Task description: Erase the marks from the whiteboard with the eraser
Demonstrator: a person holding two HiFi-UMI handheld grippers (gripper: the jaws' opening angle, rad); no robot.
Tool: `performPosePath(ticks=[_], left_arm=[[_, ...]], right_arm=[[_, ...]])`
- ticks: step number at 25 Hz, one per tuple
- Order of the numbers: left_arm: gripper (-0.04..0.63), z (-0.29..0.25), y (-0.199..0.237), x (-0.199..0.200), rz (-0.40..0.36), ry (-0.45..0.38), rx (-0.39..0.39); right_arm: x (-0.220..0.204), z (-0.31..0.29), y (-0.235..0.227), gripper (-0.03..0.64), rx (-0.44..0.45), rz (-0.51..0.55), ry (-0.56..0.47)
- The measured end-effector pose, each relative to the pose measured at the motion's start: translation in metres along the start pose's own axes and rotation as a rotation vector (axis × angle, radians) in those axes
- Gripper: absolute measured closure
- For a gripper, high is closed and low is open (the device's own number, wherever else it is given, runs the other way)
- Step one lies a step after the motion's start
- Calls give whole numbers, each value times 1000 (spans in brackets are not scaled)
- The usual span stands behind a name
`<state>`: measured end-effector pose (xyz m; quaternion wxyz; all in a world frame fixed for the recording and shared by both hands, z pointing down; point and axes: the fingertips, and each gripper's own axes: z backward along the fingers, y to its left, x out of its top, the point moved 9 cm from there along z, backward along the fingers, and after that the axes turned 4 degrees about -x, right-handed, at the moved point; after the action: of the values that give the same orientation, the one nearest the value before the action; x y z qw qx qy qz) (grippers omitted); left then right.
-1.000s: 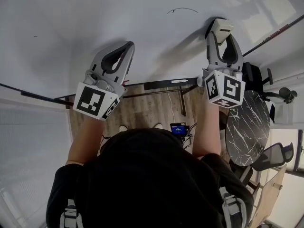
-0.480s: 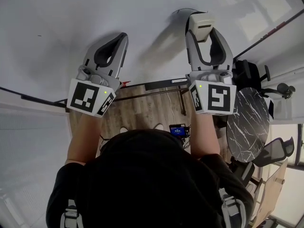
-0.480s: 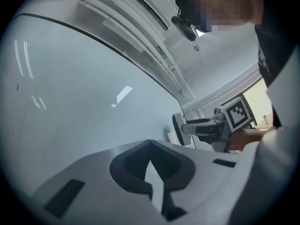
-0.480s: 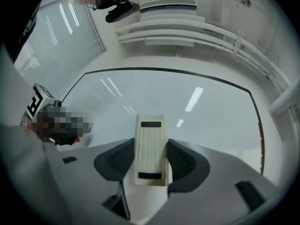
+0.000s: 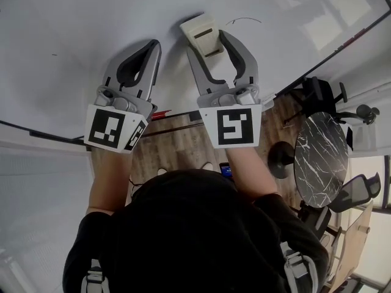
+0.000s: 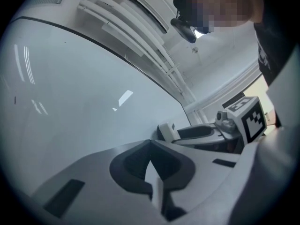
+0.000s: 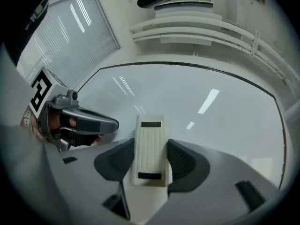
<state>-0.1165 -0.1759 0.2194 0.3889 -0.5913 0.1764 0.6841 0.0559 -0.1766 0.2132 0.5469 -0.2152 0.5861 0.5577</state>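
The whiteboard (image 5: 91, 17) fills the top of the head view. A thin curved pen mark (image 5: 243, 21) shows just right of the cream eraser (image 5: 201, 32). My right gripper (image 5: 208, 41) is shut on the eraser, which lies flat against the board. In the right gripper view the eraser (image 7: 150, 149) sits between the dark pads, on the whiteboard (image 7: 201, 102). My left gripper (image 5: 151, 46) is shut with nothing in it, tips near the board, left of the eraser. A tiny dark mark (image 5: 55, 55) lies far left, also visible as a short mark (image 6: 14, 99) in the left gripper view.
A black marble round table (image 5: 321, 157) and an office chair (image 5: 317, 93) stand at the right, below the board's dark lower edge (image 5: 36, 133). Wooden floor (image 5: 177, 142) lies beneath. Window blinds (image 7: 70, 36) hang left of the board.
My right gripper has carried the eraser leftward over the board, from right of the curved mark, over it, to its left. The mark still shows. The left gripper has hardly moved.
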Motion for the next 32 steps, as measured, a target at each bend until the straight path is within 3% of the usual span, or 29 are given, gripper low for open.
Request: performPosePath(ticks=[11,32], left_arm=[[592,1,1,-9,10,9,-3],[592,-28,-26,-18,31,18,-48]], right_arm=[[-8,-4,-15,396,-28,-94,-35],[-61,29,-126,396,-202,-229,28]])
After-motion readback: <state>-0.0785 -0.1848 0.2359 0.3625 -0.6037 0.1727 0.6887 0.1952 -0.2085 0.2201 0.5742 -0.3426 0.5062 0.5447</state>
